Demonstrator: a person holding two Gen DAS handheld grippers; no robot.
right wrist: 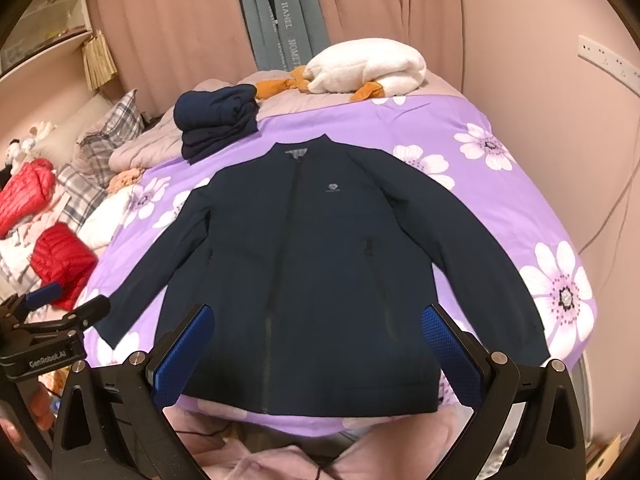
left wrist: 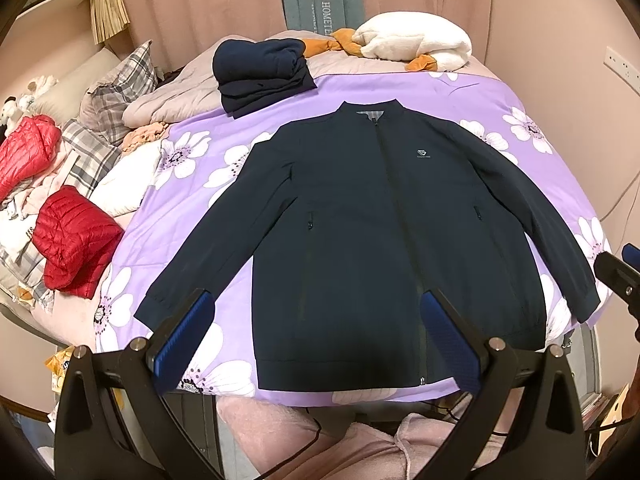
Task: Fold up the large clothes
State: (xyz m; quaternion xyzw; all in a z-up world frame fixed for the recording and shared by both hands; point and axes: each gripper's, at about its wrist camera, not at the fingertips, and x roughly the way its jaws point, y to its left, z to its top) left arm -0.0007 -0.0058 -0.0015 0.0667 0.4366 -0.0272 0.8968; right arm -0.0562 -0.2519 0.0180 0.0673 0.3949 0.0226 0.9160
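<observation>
From the left wrist view, my left claw (left wrist: pixel 316 340) gapes wide and empty above the hem of the jacket (left wrist: pixel 380 232), which lies flat, front up, on the bed (left wrist: pixel 460 92); its long axis runs from 6 o'clock at the hem to 12 at the collar. The near sleeve trails out at 9 o'clock, so I judge this arm nearer to it. From the right wrist view, my right claw (right wrist: pixel 316 352) is equally wide and empty, the other sleeve at 3 o'clock.
</observation>
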